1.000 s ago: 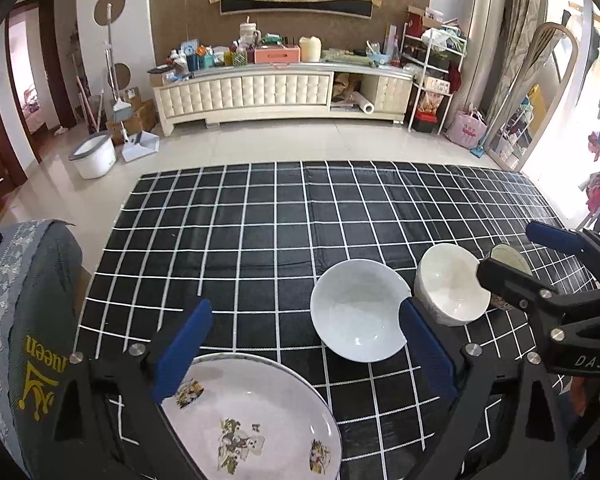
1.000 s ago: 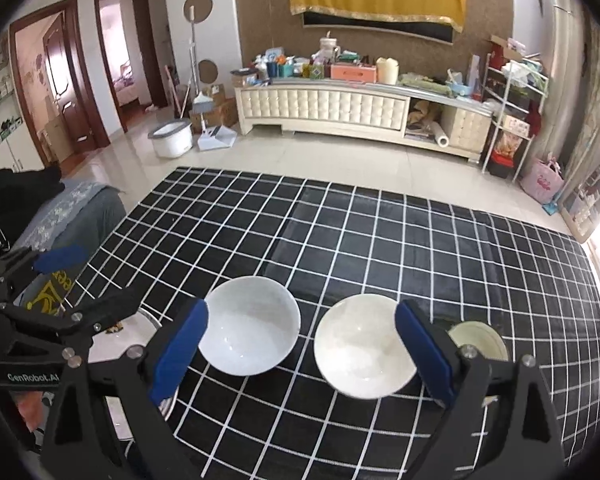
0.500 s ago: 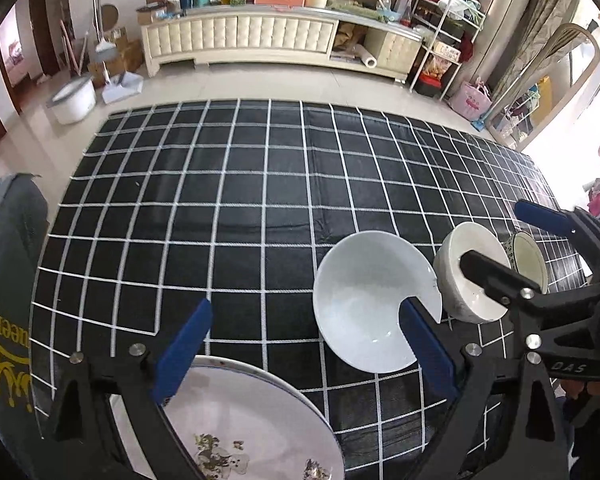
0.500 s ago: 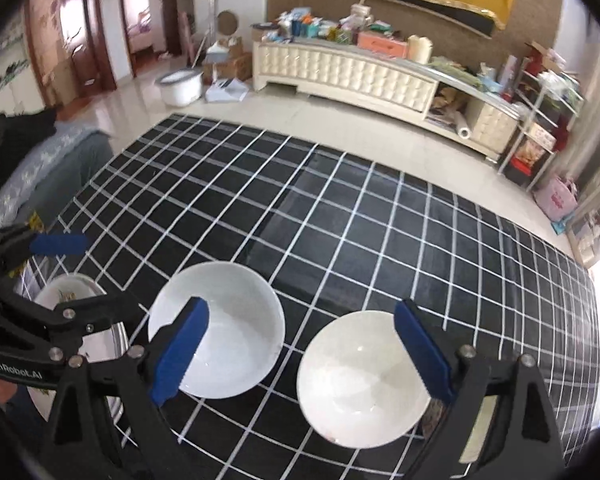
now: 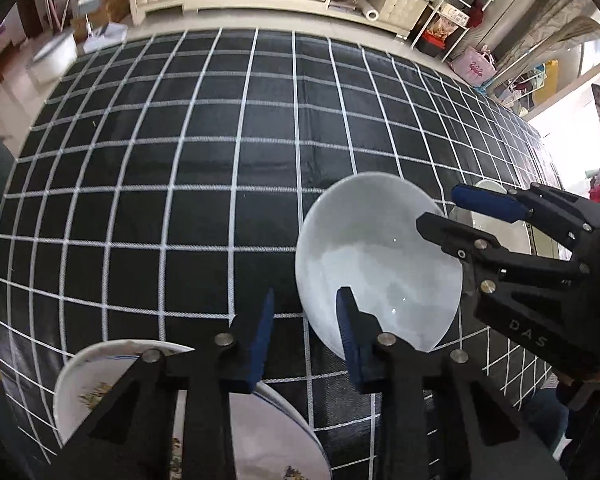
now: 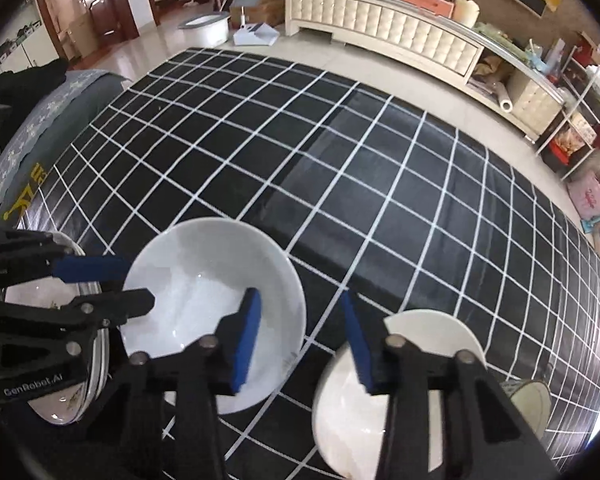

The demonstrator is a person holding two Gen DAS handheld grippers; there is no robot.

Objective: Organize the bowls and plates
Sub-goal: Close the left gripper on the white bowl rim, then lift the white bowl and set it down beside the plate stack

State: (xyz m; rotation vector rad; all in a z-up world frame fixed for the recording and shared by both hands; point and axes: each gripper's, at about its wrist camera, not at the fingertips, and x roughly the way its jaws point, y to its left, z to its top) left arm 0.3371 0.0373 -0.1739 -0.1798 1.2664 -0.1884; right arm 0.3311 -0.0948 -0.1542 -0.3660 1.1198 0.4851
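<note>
Since a second earlier, both hand-held grippers had dropped toward the checked worktop (image 5: 228, 168) and narrowed. The left hand-held gripper (image 5: 306, 320) straddled the wide bowl's (image 5: 380, 264) near-left rim, jaws just closing, not visibly pressing. The right hand-held gripper (image 6: 300, 320) hung half-shut between that bowl and the smaller bowl (image 6: 428, 336), holding nothing.

Looking steeply down from each wrist, close over the near edge of the checked table (image 5: 228, 152); sharing the wide white bowl (image 5: 376, 264) (image 6: 216, 304) between them.
</note>
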